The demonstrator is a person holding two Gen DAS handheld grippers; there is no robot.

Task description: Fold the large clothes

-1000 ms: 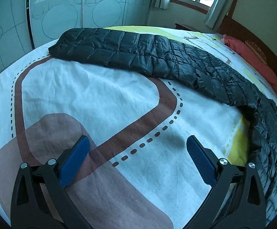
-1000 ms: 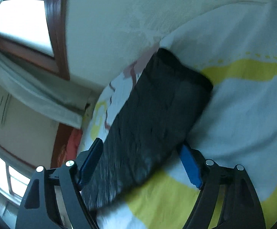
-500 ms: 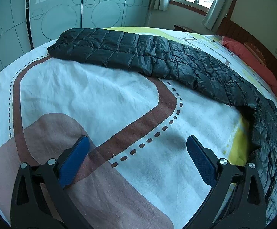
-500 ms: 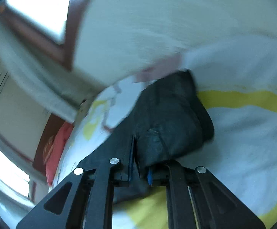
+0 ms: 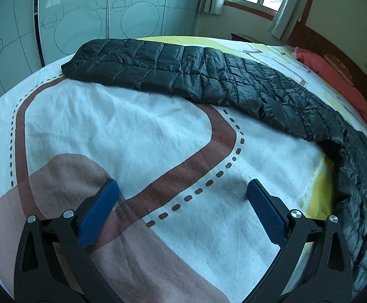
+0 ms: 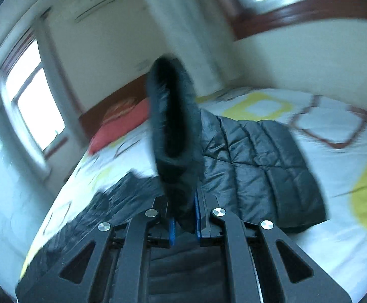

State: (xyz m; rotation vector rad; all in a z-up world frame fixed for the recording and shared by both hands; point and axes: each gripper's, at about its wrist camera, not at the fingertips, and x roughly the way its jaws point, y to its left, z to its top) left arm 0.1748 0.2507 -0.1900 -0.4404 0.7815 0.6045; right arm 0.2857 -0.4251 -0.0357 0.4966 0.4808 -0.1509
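Pinching the blurred jacket (image 6: 175, 131) edge, apparently: right hand-held gripper (image 6: 183, 217).

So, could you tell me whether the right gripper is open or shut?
Shut: the right gripper pinches an edge of the black quilted jacket between its blue pads.

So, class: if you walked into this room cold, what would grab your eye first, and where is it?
First, the long black quilted coat, stretched across the far side of the bed and curving down its right edge. Next, in the right wrist view, the right gripper has its jaws clamped on a dark fold of that coat, lifted above the bed. Then the patterned bedspread, with a brown band and dashed line curving past the open, empty left gripper.
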